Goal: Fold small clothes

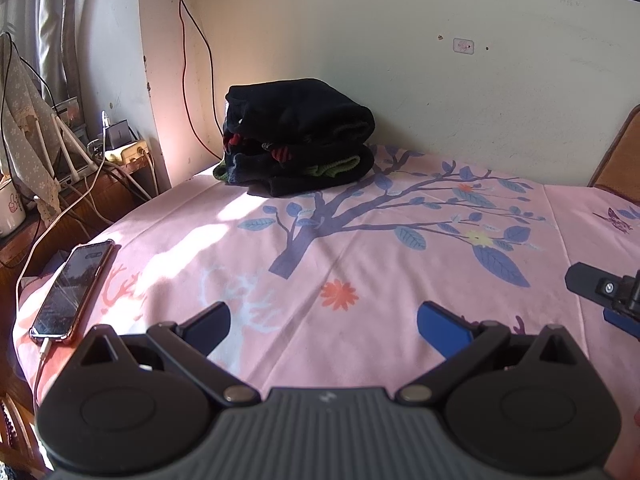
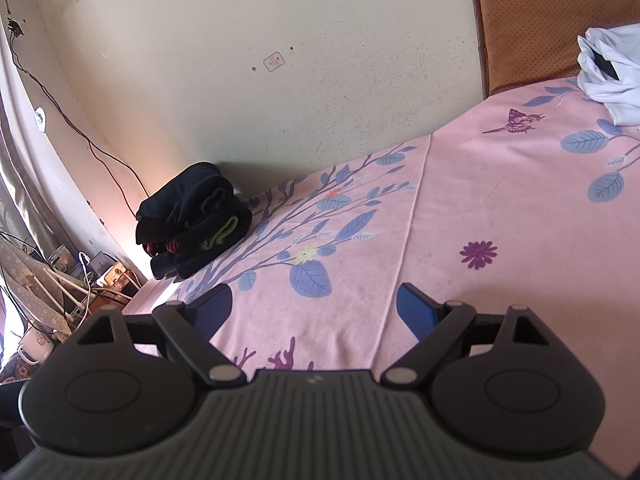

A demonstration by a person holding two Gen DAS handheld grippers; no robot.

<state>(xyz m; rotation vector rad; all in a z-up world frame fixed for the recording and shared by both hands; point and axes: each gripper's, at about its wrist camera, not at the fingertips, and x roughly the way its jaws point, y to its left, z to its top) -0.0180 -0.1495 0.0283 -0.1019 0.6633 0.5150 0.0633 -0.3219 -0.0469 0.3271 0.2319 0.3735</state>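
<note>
Fingers of the left gripper [image 1: 323, 326] stand spread wide over the pink bedsheet [image 1: 360, 248], blue pads facing each other with nothing between them. Fingers of the right gripper [image 2: 316, 312] are just as wide and also hold nothing; in the left wrist view one dark finger of that gripper shows at the right edge, low over the sheet.

Going left to right in the left wrist view: a wooden side stand [image 1: 80, 200] by the bed carries a white mug [image 1: 10, 208], a tangle of white cables [image 1: 92, 176] and a small charger or power block [image 1: 120, 136], with a patterned grey cloth [image 1: 24, 120] hanging above. A phone [image 1: 72, 288] lies face up at the left edge of the bed, a cable plugged into its near end. Farther back, against the wall, sits the stack of folded dark clothes [image 1: 296, 132], black with red and green trim showing in the folds; a red wire [image 1: 186, 60] runs down the wall just to its left. The sheet's printed tree [image 1: 320, 220] spreads between the stack and the left gripper. An orange-brown headboard cushion [image 1: 620, 152] stands at the far right.

From the right wrist view the same folded stack [image 2: 192, 220] is at the left, well away from both grippers. A crumpled white garment [image 2: 612, 76], unfolded, lies at the far right on the bed, touching the cushion [image 2: 540, 20] behind it.
</note>
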